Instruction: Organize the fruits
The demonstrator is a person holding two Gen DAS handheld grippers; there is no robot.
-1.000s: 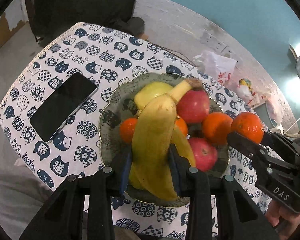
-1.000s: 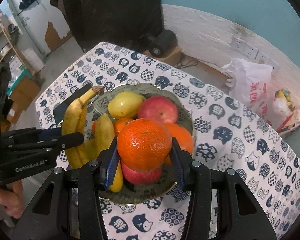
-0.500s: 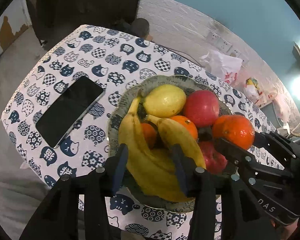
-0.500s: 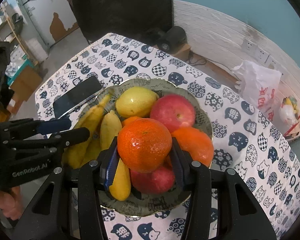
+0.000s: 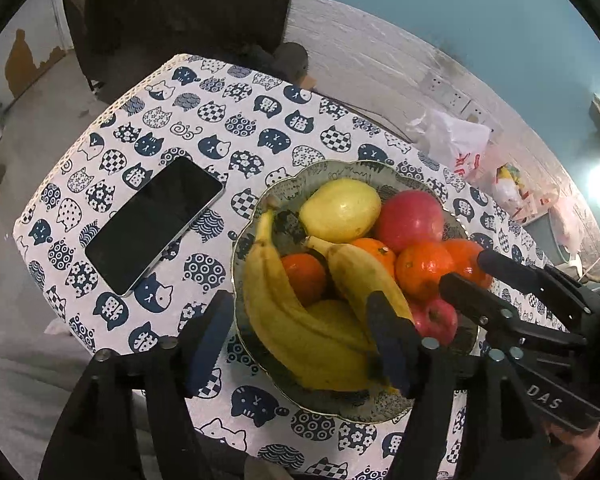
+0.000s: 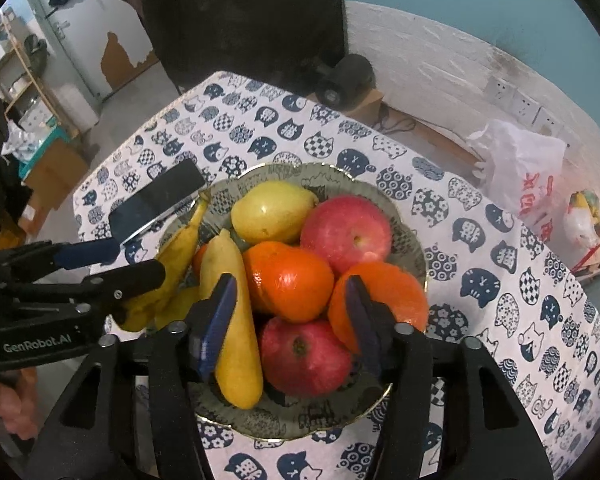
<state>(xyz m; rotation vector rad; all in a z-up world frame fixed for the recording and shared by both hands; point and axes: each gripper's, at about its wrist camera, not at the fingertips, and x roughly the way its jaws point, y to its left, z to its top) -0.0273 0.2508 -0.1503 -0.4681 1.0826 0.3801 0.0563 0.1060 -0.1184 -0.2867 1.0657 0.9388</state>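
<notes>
Your left gripper (image 5: pixel 300 344) had its jaws opening, the pads clear of the bananas (image 5: pixel 300 320) that lay between them, nothing gripped. Your right gripper (image 6: pixel 288 320) was opening too, its pads standing off the mandarin (image 6: pixel 288 280) that sat between them on the heap. All the fruit sat in the patterned bowl (image 6: pixel 380 192) on the cat-print tablecloth (image 5: pixel 220 128): the bananas along its left side, a yellow pear (image 6: pixel 272 210) at the back, a red apple (image 6: pixel 346 234) beside it, a second apple (image 6: pixel 304 356) at the front, and more mandarins (image 6: pixel 384 300) to the right.

By my judgement the bananas were soft and would bruise, best taken around the thick middle rather than the stem. The mandarins looked light, round and prone to roll, so grip across the widest part; the apples seemed firmer and slicker.

The bowl's floor was buried under fruit, and the near rim was cut off by your fingers. A phone (image 5: pixel 152 224) lay just beside the bowl. How many bananas made the bunch was hard to tell.
</notes>
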